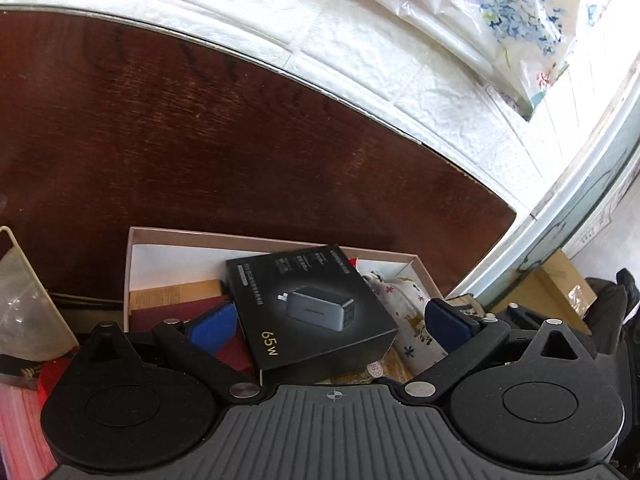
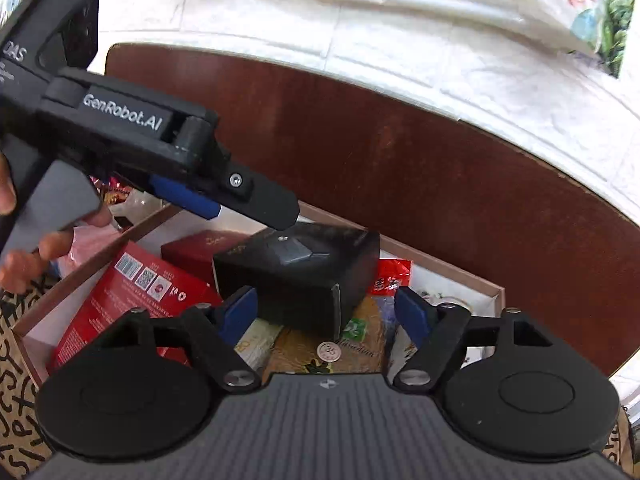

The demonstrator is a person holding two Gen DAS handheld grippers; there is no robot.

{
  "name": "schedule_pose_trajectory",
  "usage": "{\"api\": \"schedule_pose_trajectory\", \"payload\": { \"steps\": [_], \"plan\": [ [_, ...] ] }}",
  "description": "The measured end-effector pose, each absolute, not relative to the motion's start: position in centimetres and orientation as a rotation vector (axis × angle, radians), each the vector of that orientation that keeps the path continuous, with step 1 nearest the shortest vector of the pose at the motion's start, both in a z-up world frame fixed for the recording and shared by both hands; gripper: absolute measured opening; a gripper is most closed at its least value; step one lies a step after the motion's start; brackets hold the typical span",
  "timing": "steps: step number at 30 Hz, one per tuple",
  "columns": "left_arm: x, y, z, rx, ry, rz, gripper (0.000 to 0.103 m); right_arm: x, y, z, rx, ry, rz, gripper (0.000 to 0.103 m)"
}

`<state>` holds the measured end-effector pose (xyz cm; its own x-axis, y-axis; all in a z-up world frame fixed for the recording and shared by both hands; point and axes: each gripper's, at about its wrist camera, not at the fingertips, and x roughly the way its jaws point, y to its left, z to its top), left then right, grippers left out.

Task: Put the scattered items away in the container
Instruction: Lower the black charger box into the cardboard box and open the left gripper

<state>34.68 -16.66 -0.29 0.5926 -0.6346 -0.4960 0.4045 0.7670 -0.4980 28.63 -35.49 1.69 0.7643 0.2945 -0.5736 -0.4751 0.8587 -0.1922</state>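
A black 65W charger box (image 1: 312, 304) lies tilted on top of other items inside a shallow cardboard box (image 1: 256, 237) on the dark wooden table. My left gripper (image 1: 332, 322) is open, its blue pads on either side of the charger box and apart from it. In the right wrist view the charger box (image 2: 304, 276) sits in the container (image 2: 460, 276) beside a red box (image 2: 132, 300). My right gripper (image 2: 326, 312) is open just in front of the charger box. The left gripper (image 2: 256, 204) hovers above it from the left.
The container also holds a maroon case (image 2: 200, 246), a red packet (image 2: 390, 276), a patterned cloth pouch (image 1: 404, 312) and flat packets. A clear plastic cup (image 1: 24, 300) stands at the left. A patterned bag (image 2: 16, 360) is at the near left. A white wall lies behind the table.
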Motion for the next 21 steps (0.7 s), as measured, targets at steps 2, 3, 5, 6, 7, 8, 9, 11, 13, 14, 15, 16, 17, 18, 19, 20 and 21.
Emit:
{"api": "schedule_pose_trajectory", "payload": {
  "steps": [2, 3, 5, 6, 7, 8, 9, 11, 13, 14, 15, 16, 17, 18, 19, 20, 21],
  "plan": [
    [34.5, -16.6, -0.3, -0.339, 0.707, -0.613, 0.103, 29.0, -35.3, 1.4, -0.33, 0.568, 0.431, 0.07],
    [34.4, -16.6, -0.3, -0.328, 0.705, -0.611, 0.103, 29.2, -35.1, 1.2, -0.324, 0.573, 0.435, 0.068],
    [34.2, -16.7, -0.1, -0.297, 0.702, -0.606, 0.103, 29.5, -34.7, 1.0, -0.316, 0.584, 0.451, 0.066],
    [34.2, -16.8, 0.0, -0.278, 0.702, -0.602, 0.103, 29.6, -34.4, 0.9, -0.316, 0.588, 0.463, 0.066],
    [34.0, -16.8, 0.0, -0.259, 0.705, -0.597, 0.103, 29.5, -34.1, 0.8, -0.323, 0.586, 0.464, 0.07],
    [33.9, -16.7, -0.1, -0.245, 0.708, -0.593, 0.103, 29.4, -33.8, 0.7, -0.336, 0.581, 0.458, 0.071],
    [33.7, -16.7, -0.2, -0.233, 0.712, -0.586, 0.103, 29.3, -33.7, 0.7, -0.339, 0.58, 0.453, 0.072],
    [33.3, -16.3, -0.3, -0.219, 0.728, -0.566, 0.103, 29.0, -33.7, 0.8, -0.319, 0.586, 0.434, 0.073],
    [32.4, -15.8, -0.1, -0.21, 0.729, -0.555, 0.103, 28.3, -34.1, 1.3, -0.295, 0.579, 0.404, 0.087],
    [31.8, -15.4, 0.1, -0.203, 0.72, -0.55, 0.103, 27.7, -34.2, 1.8, -0.285, 0.57, 0.391, 0.091],
    [31.0, -15.1, 0.4, -0.193, 0.703, -0.55, 0.103, 27.0, -34.4, 2.3, -0.272, 0.562, 0.387, 0.095],
    [30.0, -14.8, 0.8, -0.178, 0.684, -0.55, 0.103, 26.1, -34.5, 2.8, -0.257, 0.56, 0.392, 0.097],
    [28.9, -14.5, 1.3, -0.16, 0.663, -0.548, 0.103, 25.2, -34.6, 3.4, -0.243, 0.563, 0.4, 0.099],
    [27.5, -14.2, 1.8, -0.138, 0.641, -0.543, 0.103, 24.1, -34.7, 4.1, -0.23, 0.568, 0.402, 0.101],
    [26.2, -14.1, 2.3, -0.115, 0.62, -0.531, 0.103, 23.0, -34.8, 4.6, -0.221, 0.574, 0.397, 0.102],
    [24.8, -13.9, 2.8, -0.091, 0.596, -0.519, 0.103, 21.9, -34.9, 5.0, -0.21, 0.579, 0.387, 0.102],
    [23.2, -13.8, 3.2, -0.068, 0.566, -0.513, 0.103, 20.6, -35.1, 5.3, -0.197, 0.583, 0.381, 0.102]
  ]
}}
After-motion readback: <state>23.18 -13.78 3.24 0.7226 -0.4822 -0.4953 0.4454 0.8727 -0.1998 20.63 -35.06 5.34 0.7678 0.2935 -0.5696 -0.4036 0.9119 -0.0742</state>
